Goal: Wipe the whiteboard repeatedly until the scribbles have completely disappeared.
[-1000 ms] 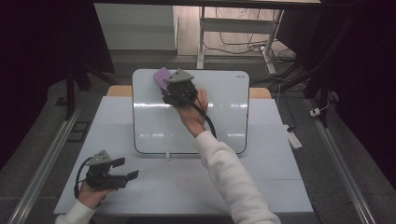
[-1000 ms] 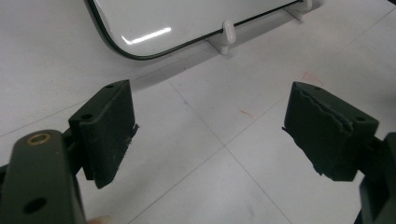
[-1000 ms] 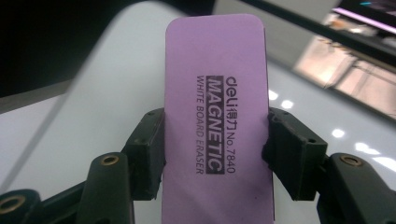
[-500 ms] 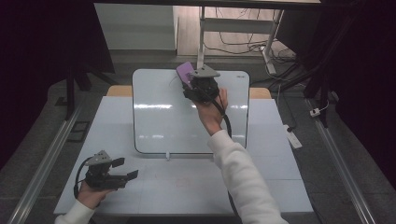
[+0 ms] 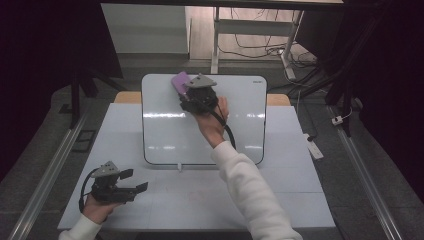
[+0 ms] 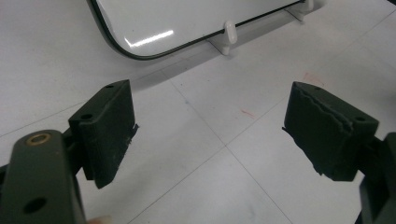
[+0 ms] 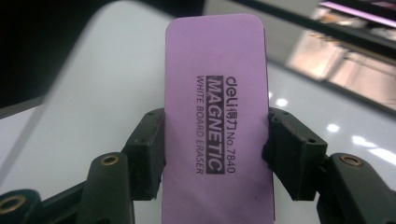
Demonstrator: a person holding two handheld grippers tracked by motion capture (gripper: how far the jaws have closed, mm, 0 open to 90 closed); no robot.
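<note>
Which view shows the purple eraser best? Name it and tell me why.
The right gripper view: the eraser stands close up, its printed label readable, clamped on both long edges by the right gripper. The high view shows a small purple patch at the whiteboard's top edge, partly behind the gripper.

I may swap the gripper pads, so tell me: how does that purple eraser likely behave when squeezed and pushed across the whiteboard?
The purple eraser keeps its flat, straight-edged shape between the right gripper jaws, so it is probably fairly stiff. It looks thin and likely light. Its smooth printed face could slip, though the jaws clamp its long edges. The glossy whiteboard should let it glide.
</note>
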